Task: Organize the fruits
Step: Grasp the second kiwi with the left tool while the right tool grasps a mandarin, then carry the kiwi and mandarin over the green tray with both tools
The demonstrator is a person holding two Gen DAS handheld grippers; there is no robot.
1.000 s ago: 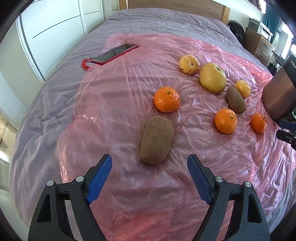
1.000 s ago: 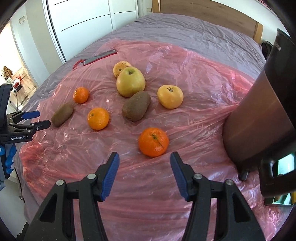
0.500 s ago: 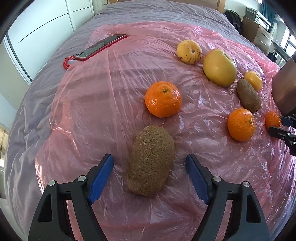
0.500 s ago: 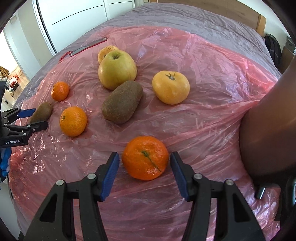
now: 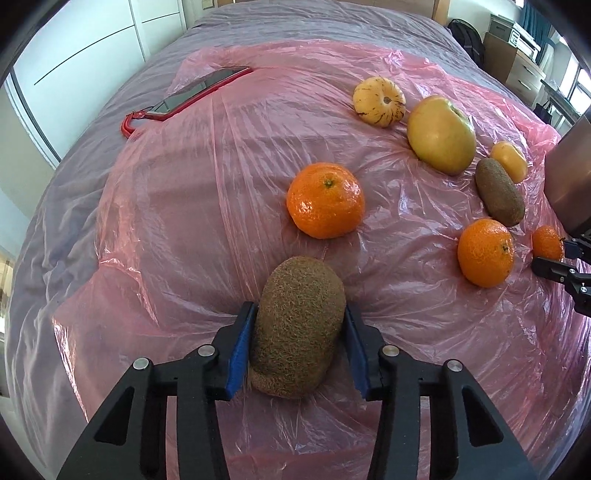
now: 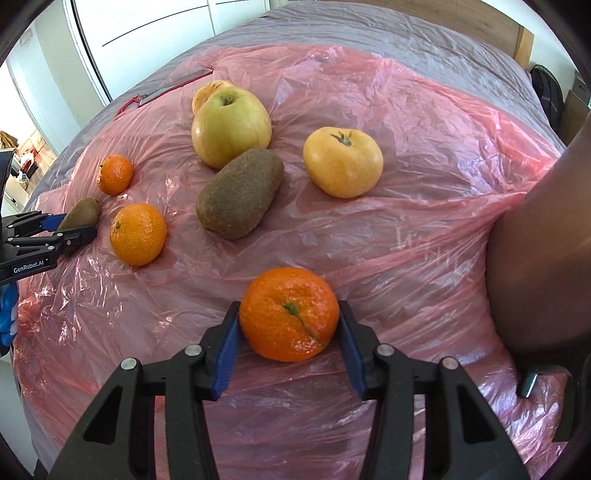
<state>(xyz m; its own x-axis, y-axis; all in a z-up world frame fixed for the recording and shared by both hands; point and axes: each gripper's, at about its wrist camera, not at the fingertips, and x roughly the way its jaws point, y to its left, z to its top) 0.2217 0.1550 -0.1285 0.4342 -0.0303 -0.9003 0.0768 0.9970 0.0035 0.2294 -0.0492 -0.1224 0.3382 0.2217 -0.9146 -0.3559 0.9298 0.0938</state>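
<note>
Both grippers point steeply down at a pink plastic sheet [image 5: 207,192] spread over a grey bed cover [image 5: 295,22]. The left gripper [image 5: 298,332] is clamped on a kiwi [image 5: 299,325]; its blue pads [image 5: 242,341] press against both flanks of the fruit, which lies on the sheet with its long axis running along the fingers. The right gripper [image 6: 289,332] has just been closing, and its jaws now grasp a tangerine [image 6: 289,314] from either side, stem scar facing up, the fruit resting on the sheet. Loose fruit on the sheet, seen from the left wrist: a second tangerine [image 5: 325,199] just beyond the held kiwi, a third tangerine [image 5: 485,252] to the right, a second kiwi [image 5: 499,192] beyond that, a large yellow-green apple [image 5: 441,139], a pale striped fruit [image 5: 379,100] beside the apple, and a small yellow-orange fruit [image 5: 509,161] partly behind the second kiwi. A phone in a red case [image 5: 199,92] lies at the far left edge of the sheet. A brown container [image 6: 543,236] stands at the right side, pressing into the plastic. In the right wrist view, a blue-gloved hand [image 6: 7,314] shows at the left edge below the left gripper.
</note>
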